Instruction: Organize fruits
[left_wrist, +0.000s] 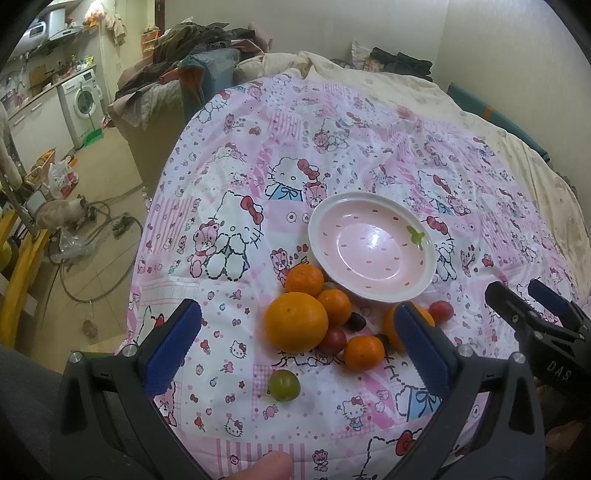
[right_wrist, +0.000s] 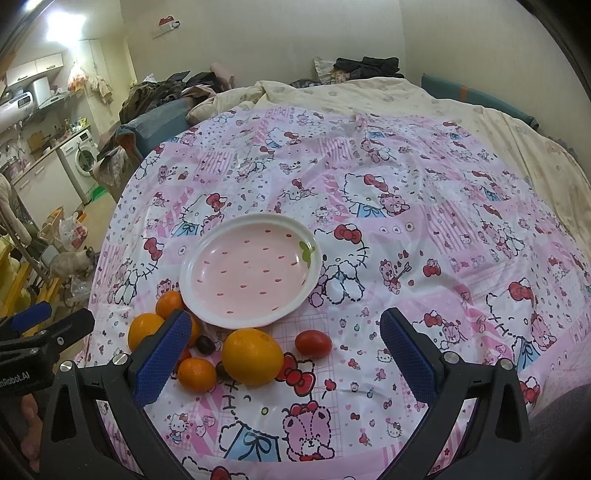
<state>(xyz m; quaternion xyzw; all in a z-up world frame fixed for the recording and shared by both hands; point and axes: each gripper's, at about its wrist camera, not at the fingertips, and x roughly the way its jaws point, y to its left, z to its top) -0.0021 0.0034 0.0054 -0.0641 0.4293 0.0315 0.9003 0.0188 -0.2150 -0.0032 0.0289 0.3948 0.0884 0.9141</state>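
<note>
On crinkled cartoon-print quilt (left_wrist: 332, 129), glossy round pink plate (left_wrist: 373, 284), smooth oranges (left_wrist: 295, 321), both ribbed-pad tools (left_wrist: 295, 350) (right_wrist: 284, 354) wide.

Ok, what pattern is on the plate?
The plate is pink with small red dashes, a white rim and a green leaf mark; clearest in the right wrist view.

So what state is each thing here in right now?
Left claw: open, holding nothing.
Right claw: open, holding nothing.
Pink plate: upright, no fruit in it.
Oranges: loose on the bedsheet.
Red tomato: lying apart.
Green fruit: lying apart.
</note>
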